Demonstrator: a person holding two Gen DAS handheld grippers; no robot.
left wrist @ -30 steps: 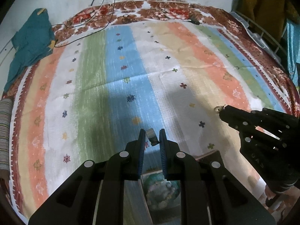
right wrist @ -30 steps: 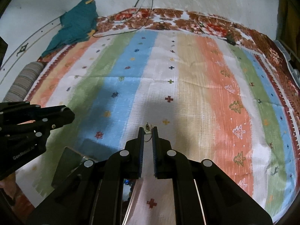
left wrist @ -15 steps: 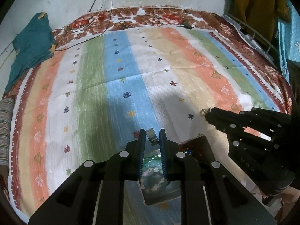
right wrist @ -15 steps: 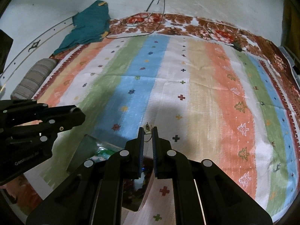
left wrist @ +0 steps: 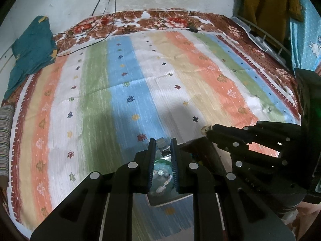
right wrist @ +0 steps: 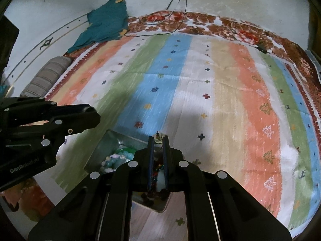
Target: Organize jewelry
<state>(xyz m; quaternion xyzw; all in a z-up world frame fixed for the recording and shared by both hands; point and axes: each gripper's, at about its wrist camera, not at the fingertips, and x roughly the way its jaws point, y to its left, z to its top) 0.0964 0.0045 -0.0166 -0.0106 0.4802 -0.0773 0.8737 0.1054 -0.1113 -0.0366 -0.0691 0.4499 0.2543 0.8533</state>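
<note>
My left gripper (left wrist: 163, 147) is shut on a small silver ring-like piece (left wrist: 162, 146). It hangs over a clear compartment box (left wrist: 200, 146) that holds pale green beads (left wrist: 161, 173) and colourful jewelry. My right gripper (right wrist: 158, 139) is shut on a small earring (right wrist: 157, 137) and hovers over the same box (right wrist: 112, 140). In the left wrist view the right gripper (left wrist: 208, 129) reaches in from the right with the earring (left wrist: 205, 129) at its tip. In the right wrist view the left gripper (right wrist: 94, 113) reaches in from the left.
The box lies near the front of a striped bedspread (left wrist: 128, 84) with a floral border. A teal cloth (left wrist: 30, 52) lies at the far left corner, cables (left wrist: 104, 10) hang at the wall, and a striped bolster (right wrist: 46, 78) lies at the left edge.
Both grippers have drawn back toward the near edge, so the box has come into view under the fingers. Each still holds its piece.
</note>
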